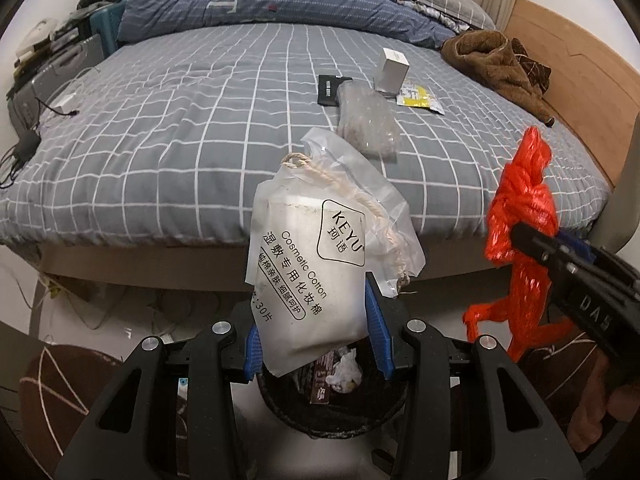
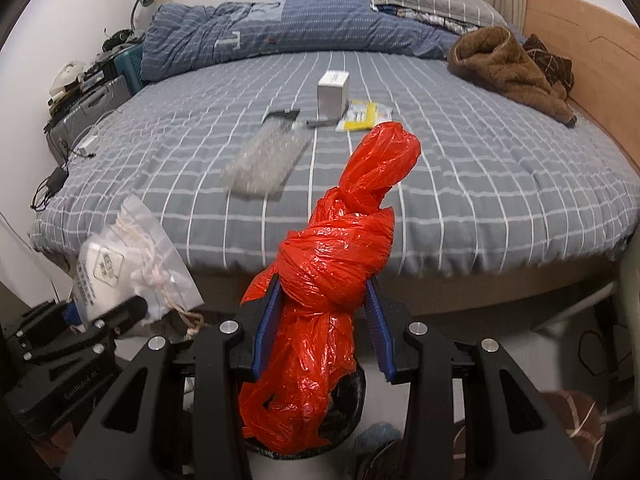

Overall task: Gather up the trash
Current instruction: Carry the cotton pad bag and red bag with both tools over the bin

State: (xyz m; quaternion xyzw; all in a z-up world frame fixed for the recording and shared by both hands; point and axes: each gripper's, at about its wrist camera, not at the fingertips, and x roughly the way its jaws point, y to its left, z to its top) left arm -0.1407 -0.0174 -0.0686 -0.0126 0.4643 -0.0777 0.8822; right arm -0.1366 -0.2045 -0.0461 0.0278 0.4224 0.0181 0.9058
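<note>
My left gripper (image 1: 316, 320) is shut on a clear cosmetic cotton bag (image 1: 316, 256) with a rope drawstring and holds it over a dark round trash bin (image 1: 332, 412) that has paper scraps inside. My right gripper (image 2: 320, 320) is shut on a knotted red plastic bag (image 2: 332, 272), also above the bin (image 2: 352, 392). The red bag shows at the right of the left wrist view (image 1: 520, 236). The cotton bag shows at the left of the right wrist view (image 2: 120, 272). On the bed lie a bubble-wrap pouch (image 1: 368, 120), a black card (image 1: 330, 90), a white box (image 1: 392, 70) and a yellow packet (image 1: 418, 98).
A bed with a grey checked sheet (image 1: 200, 140) fills the middle, with a blue duvet (image 1: 260, 0) at the back and brown clothing (image 1: 496, 68) at the right. A wooden headboard (image 1: 580, 64) is on the right. A cluttered side table with cables (image 1: 48, 64) stands at the left.
</note>
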